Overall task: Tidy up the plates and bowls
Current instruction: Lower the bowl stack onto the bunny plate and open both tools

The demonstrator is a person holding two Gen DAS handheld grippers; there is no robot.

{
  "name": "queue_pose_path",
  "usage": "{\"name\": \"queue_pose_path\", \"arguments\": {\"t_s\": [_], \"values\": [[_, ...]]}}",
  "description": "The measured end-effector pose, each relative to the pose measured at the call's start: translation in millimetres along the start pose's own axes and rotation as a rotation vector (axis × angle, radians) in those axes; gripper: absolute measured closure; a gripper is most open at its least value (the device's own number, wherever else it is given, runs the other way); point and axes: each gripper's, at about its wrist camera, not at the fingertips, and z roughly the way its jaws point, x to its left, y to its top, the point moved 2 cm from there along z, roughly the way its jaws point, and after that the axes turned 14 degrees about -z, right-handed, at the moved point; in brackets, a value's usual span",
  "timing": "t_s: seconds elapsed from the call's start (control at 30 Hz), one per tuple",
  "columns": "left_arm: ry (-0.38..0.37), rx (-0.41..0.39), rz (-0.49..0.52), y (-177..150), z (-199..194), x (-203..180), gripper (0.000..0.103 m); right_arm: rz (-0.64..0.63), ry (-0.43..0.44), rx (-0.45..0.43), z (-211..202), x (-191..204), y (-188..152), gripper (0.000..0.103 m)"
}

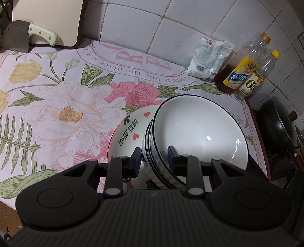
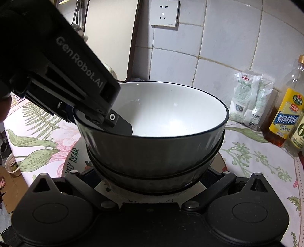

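Note:
A stack of white bowls (image 1: 199, 133) with thin black rims stands tilted toward me on a white "LOVELY BEAR" plate (image 1: 129, 129) on the floral cloth. My left gripper (image 1: 154, 154) is shut on the near rim of the stack, one finger inside the top bowl and one outside. The right wrist view shows the same stack (image 2: 161, 114) close up over the plate (image 2: 74, 157), with the left gripper (image 2: 95, 123) reaching in from the upper left. My right gripper (image 2: 149, 174) stands wide, one finger either side of the lowest bowl. The bowls hide its fingertips.
Against the tiled wall stand a white bag (image 1: 209, 57) and two bottles (image 1: 241, 72). A black wok (image 1: 279, 123) sits past the cloth's right edge. A cleaver (image 1: 19, 36) and cutting board (image 1: 47, 19) lean at the back left. A wall socket (image 2: 164, 13) is above.

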Motion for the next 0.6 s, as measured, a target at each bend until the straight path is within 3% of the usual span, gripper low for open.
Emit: {"name": "queue_pose_path", "arguments": {"t_s": [0.37, 0.6], "values": [[-0.012, 0.015, -0.038, 0, 3, 5, 0.074, -0.098, -0.020, 0.023, 6, 4, 0, 0.000], [0.016, 0.032, -0.076, 5, 3, 4, 0.074, -0.088, 0.053, 0.066, 7, -4, -1, 0.000]]}}
